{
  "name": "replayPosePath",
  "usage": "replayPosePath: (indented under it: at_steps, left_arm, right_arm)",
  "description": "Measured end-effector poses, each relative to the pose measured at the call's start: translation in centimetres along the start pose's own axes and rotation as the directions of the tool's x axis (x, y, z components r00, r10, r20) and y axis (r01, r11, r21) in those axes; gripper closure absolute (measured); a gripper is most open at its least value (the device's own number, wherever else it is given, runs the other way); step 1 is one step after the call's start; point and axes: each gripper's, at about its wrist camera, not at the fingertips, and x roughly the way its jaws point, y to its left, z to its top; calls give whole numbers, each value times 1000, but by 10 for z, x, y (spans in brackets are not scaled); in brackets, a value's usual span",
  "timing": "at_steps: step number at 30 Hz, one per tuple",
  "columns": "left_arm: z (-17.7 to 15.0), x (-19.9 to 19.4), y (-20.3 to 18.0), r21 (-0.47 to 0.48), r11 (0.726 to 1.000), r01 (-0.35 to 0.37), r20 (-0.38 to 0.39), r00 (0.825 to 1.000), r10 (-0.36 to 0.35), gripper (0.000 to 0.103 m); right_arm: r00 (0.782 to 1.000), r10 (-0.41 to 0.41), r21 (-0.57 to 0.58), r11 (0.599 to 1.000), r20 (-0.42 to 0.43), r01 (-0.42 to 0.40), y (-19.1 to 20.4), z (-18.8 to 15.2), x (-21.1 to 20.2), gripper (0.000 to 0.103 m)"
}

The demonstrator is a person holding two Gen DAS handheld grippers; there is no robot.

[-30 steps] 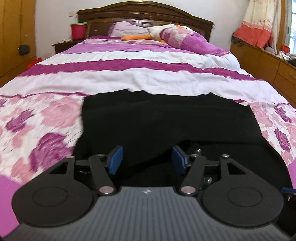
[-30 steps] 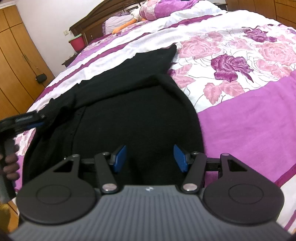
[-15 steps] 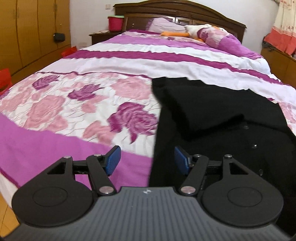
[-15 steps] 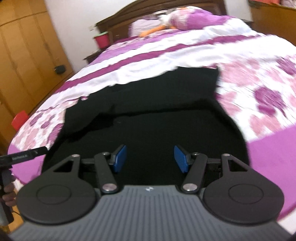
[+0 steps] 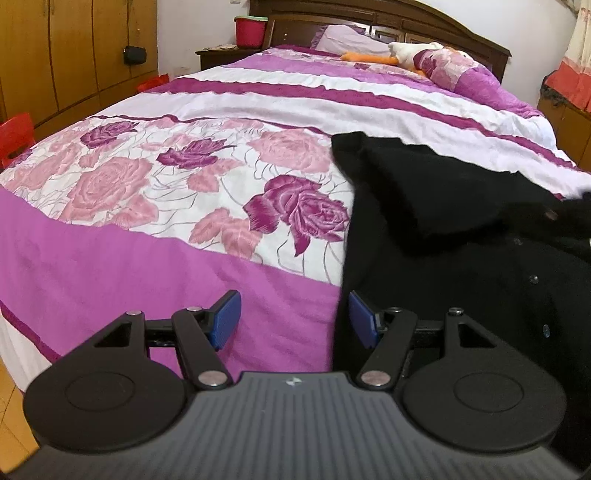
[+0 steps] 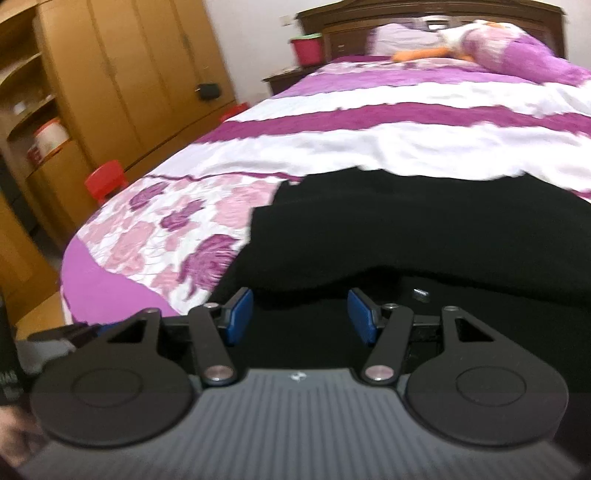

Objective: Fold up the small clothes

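Both tools gape over the bed, gripping nothing.
The black garment [image 5: 461, 236] lies partly folded on the bed [image 5: 184, 206]; left tool [image 5: 293, 319] straddles its edge, right tool [image 6: 300, 314] hovers above; a shallow pinch may catch one layer and spoil the fold.

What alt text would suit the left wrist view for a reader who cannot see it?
An open left gripper with blue pads hovers at the left edge of a black buttoned knit garment, spread on a pink and purple rose-print bedspread. A dark wooden headboard stands beyond.
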Motion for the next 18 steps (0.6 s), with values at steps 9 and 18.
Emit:
replayPosePath:
  at_steps: [9,18]
  left_arm:
    - [-5,5,2,-7,1000,30,-13,999,-30,34]
    - [-1,11,-4,5,1000,20,-13,1000,-20,34]
  right_arm:
    - [1000,0,-171,985,-30,-5,37,11,63,44]
    - [998,-24,-174,985,-55,14,26,4,93,46]
